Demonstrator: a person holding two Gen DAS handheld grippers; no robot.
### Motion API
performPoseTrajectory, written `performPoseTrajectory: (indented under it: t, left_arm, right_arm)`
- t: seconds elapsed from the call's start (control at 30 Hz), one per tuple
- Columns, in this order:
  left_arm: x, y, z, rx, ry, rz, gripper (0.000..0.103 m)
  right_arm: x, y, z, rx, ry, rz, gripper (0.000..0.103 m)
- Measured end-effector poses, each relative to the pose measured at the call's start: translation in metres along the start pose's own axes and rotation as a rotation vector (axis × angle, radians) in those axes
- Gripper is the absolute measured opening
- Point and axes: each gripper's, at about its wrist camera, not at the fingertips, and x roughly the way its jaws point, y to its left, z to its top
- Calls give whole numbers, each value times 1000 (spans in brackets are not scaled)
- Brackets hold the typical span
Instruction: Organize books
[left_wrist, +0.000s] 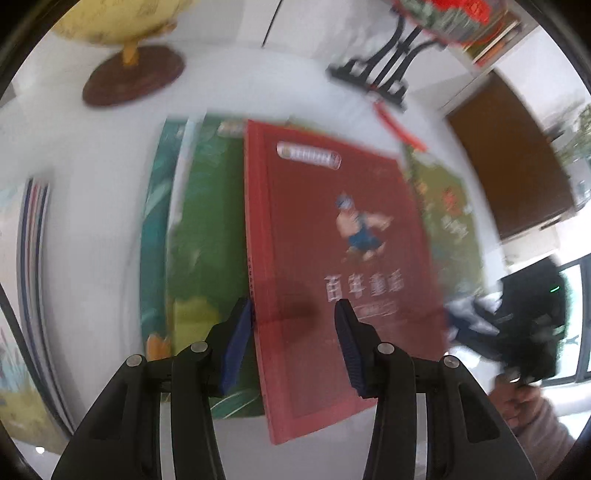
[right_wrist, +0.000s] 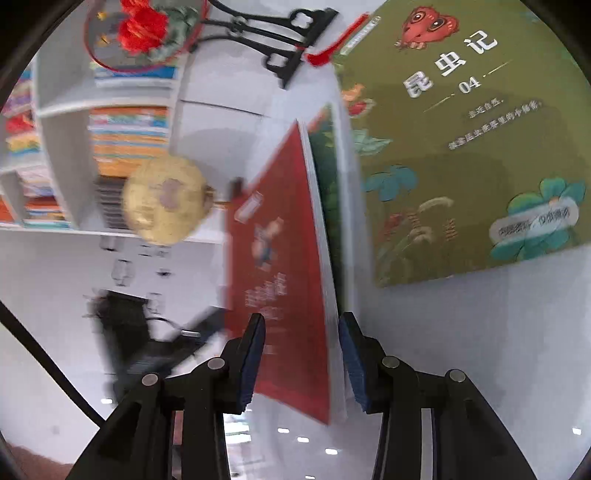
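A red book (left_wrist: 332, 258) with a cartoon figure on its cover lies over a green book (left_wrist: 207, 240) and a teal one (left_wrist: 155, 240) on the white table (left_wrist: 92, 240). My left gripper (left_wrist: 295, 325) hovers open over the red book's near end, one pad by the spine and the other above the cover. At the book's right edge, my right gripper (left_wrist: 524, 332) has the red book (right_wrist: 280, 258) between its pads. In its own view, the right gripper (right_wrist: 301, 339) is shut on that tilted book. An olive insect book (right_wrist: 461, 166) lies flat beyond it.
A yellow globe (left_wrist: 122, 22) on a brown base stands at the far left. A black ornament stand (left_wrist: 380, 70) with a red tassel sits behind the books. More books (left_wrist: 22, 295) lie at the left edge. A white shelf (right_wrist: 129, 133) holds stacked books.
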Motion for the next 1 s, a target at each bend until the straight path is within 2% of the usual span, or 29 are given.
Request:
performPoseTrajectory:
  t: [0.07,0.17,0.23,0.3,0.33,0.43,0.47,0.57,0.67,0.77,0.9,0.93,1.0]
  left_arm:
    - [-2,1,-2,-5,-11,15,42]
    - [-1,0,0,23,-14,82,42]
    - [-2,2,0,19,-15,79,42]
    - [-3,7,1,3,-21,83,42]
    - [-4,9,0,1,-25,78,42]
    - [-4,7,-4,33,-34,84,42]
    - [-3,4,-4,60,-33,101,42]
    - [-2,-5,-8,128,-47,144,43]
    - [-3,0,-7,100,-49,122,43]
    - [-3,-1,-6,116,-38,129,43]
    - [-3,-2,-4,103,-38,133,43]
    - [-3,-4,-4,100,-37,142,43]
    - [-4,-9,-3,99,-30,158,41]
  right_arm:
    - [-4,5,-3,-3,-5,82,42]
    - [8,16,-5,-67,41,4,42]
    - [15,12,-6,-38,60,10,42]
    - [20,12,-7,-44,67,-37,42]
    - [21,12,-8,-38,65,-22,42]
    - [11,17,-11,-21,45,169,42]
    - [9,24,-12,-62,49,153,42]
    - [20,36,-14,-179,61,-116,42]
    - [32,29,-11,-159,63,-205,41]
    - [38,30,-5,-163,41,-198,42]
    - [53,30,2,-136,90,-146,42]
    - [50,33,1,-159,77,-163,33]
    - [44,46,-5,-236,34,-199,24]
